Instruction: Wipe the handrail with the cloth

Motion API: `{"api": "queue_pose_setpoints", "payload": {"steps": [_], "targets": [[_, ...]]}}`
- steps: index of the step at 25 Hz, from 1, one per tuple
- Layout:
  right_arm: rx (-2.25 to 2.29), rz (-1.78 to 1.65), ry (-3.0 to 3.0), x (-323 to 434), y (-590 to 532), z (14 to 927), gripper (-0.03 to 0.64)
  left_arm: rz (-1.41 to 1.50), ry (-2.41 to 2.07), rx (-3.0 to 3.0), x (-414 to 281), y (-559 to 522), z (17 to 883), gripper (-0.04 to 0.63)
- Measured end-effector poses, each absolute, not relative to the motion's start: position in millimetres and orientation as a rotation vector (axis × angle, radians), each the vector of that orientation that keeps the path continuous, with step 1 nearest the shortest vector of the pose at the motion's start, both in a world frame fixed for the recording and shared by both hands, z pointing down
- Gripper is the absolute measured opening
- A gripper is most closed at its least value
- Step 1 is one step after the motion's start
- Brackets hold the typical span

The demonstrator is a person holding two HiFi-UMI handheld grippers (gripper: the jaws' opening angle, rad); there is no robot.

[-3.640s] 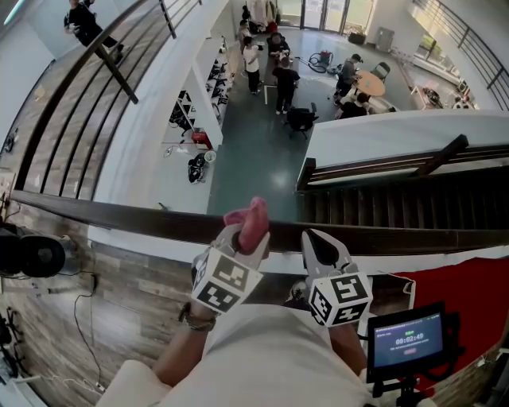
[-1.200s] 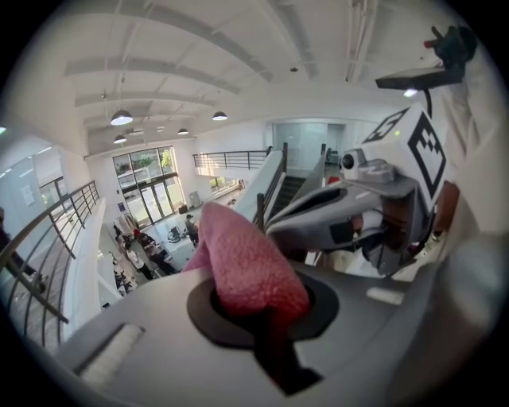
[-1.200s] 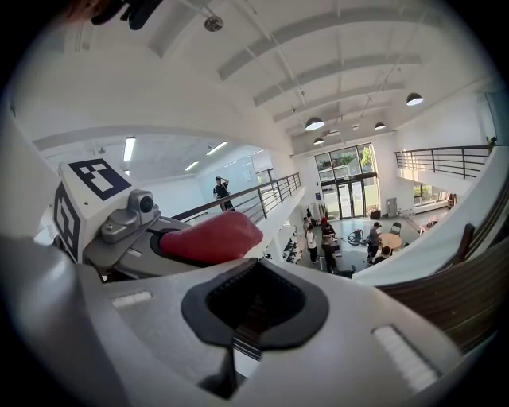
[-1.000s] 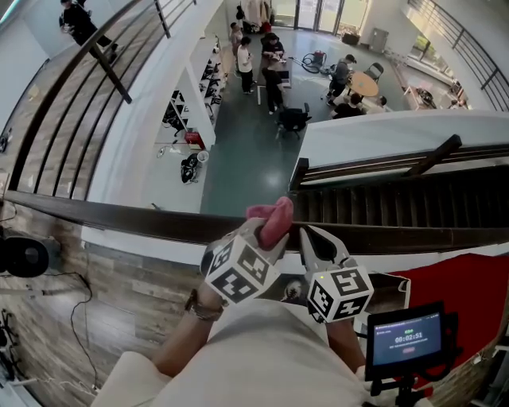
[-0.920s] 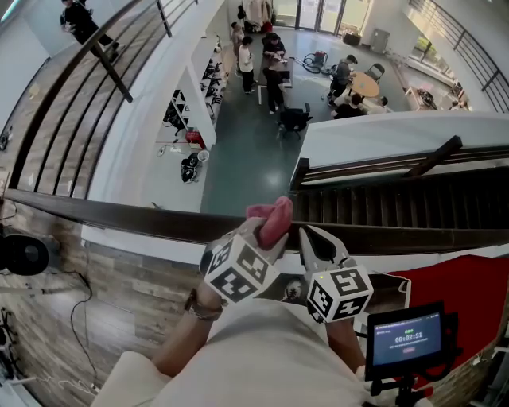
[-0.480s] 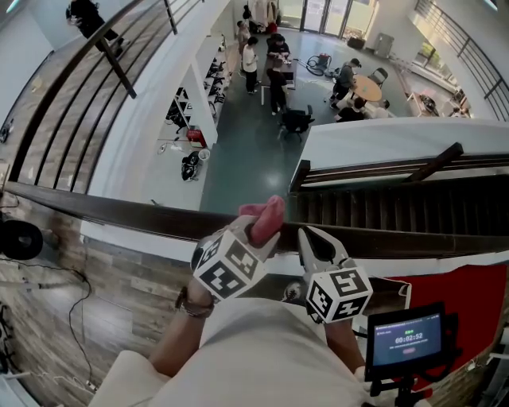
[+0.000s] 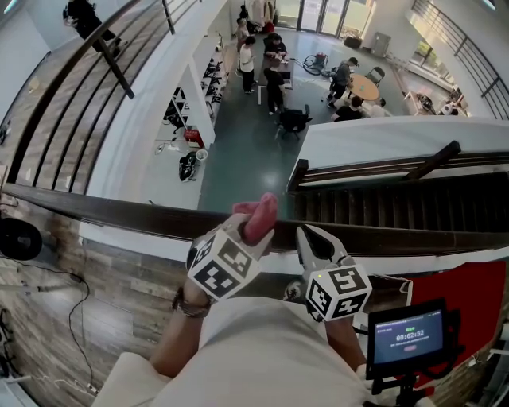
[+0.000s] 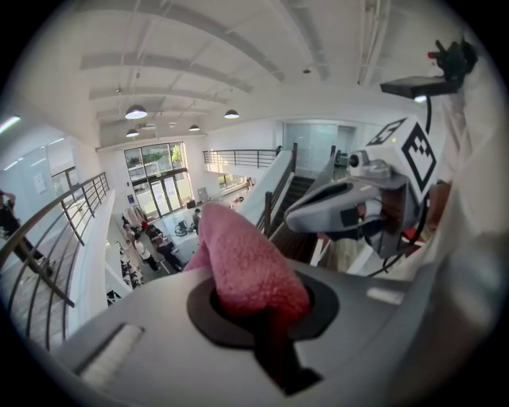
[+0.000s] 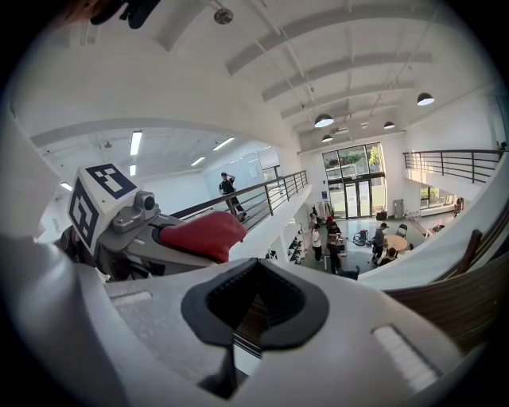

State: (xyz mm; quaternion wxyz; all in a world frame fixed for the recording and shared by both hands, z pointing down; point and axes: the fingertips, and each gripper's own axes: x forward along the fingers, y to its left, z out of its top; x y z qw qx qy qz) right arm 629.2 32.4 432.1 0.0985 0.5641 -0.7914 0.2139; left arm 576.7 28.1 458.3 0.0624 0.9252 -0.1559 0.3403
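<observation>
Near right: we see a small lit screen (image 7: 408, 340) on a dark stand; its digits are too small for us to read.

Left gripper: the left gripper (image 8: 262, 318) has its jaws clenched on the pink cloth (image 8: 242, 266); its marker cube faces up at us in the head view.

Cloth: a thick roll of it sticks forward out of the jaw tips; in the head view it lies over the handrail (image 7: 103, 207), just left of the other gripper; we cannot tell whether it presses on the wood.

Right gripper: the right gripper (image 9: 253, 314) is empty, its jaws closed together with only the small hollow between the pads left; its tip lies at the near edge of the rail, just beside the cloth; contact we cannot judge.

Handrail: a dark wooden bar that crosses the whole head view from left to right, just beyond both grippers.

Floor at the rail: wood-pattern floor (image 7: 119, 278) on the near left; a red floor covering (image 7: 469, 286) on the near right.

Beyond the rail, right: a dark staircase (image 7: 398, 208) with its own dark rail, going down.

Far below: a grey-green hall floor with several people (image 7: 270, 75) standing and a round table (image 7: 370, 82) further right.

Far left: a balcony railing (image 7: 79, 87) of dark bars rising away from us; a person (image 7: 83, 14) in dark clothes stands by it.
</observation>
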Motion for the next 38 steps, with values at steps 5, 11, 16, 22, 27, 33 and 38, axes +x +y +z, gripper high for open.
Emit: {"api": "queue_pose_setpoints", "payload": {"steps": [5, 11, 16, 22, 27, 33, 38], "targets": [[1.668, 0.638, -2.338, 629, 32, 433, 0.003, 1.030, -0.476, 2.793, 574, 25, 457, 0.035], [1.667, 0.639, -2.333, 614, 30, 438, 0.003, 1.033, -0.467, 2.791, 558, 24, 461, 0.035], [1.667, 0.627, -2.324, 592, 33, 446, 0.003, 1.017, -0.477, 2.794, 530, 24, 467, 0.035], [1.680, 0.613, -2.301, 594, 33, 442, 0.003, 1.010, -0.516, 2.785, 516, 20, 462, 0.035], [1.703, 0.628, -2.294, 604, 32, 440, 0.003, 1.002, -0.553, 2.779, 510, 17, 458, 0.035], [1.719, 0.621, -2.295, 606, 29, 429, 0.003, 0.968, -0.579, 2.785, 505, 13, 447, 0.036], [1.727, 0.613, -2.284, 609, 26, 426, 0.003, 0.922, -0.691, 2.796, 516, 12, 451, 0.035]]}}
